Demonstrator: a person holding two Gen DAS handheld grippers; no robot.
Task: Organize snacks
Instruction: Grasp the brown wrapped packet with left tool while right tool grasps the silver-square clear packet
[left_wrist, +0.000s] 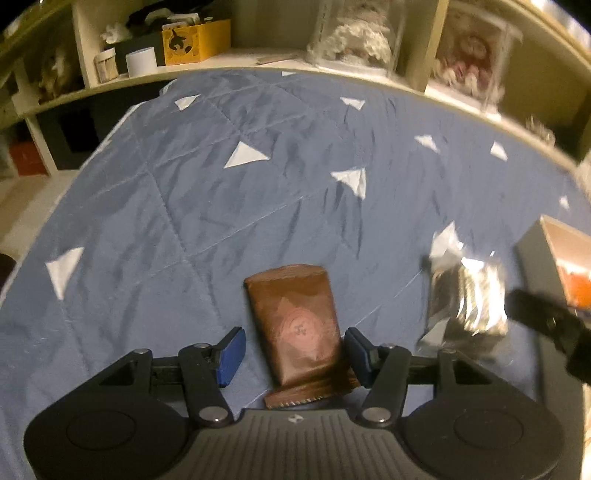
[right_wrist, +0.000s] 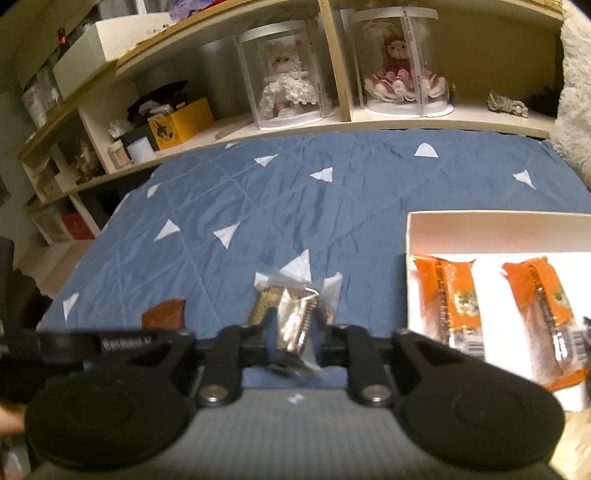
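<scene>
A brown snack packet (left_wrist: 299, 328) lies on the blue quilt between the fingers of my left gripper (left_wrist: 293, 350), which is open around it, with a gap at the left pad. It also shows in the right wrist view (right_wrist: 164, 314). My right gripper (right_wrist: 293, 332) is shut on a silver snack packet (right_wrist: 295, 321), held just above the quilt; it appears blurred in the left wrist view (left_wrist: 467, 302). A white box (right_wrist: 410, 236) at the right holds two orange snack packets (right_wrist: 448, 299).
The blue quilt (left_wrist: 207, 206) with white triangles covers the bed. Cream shelves (right_wrist: 369, 118) behind it hold doll display cases, a yellow box (right_wrist: 181, 122) and small jars. A fluffy white item (right_wrist: 572, 92) stands at the far right.
</scene>
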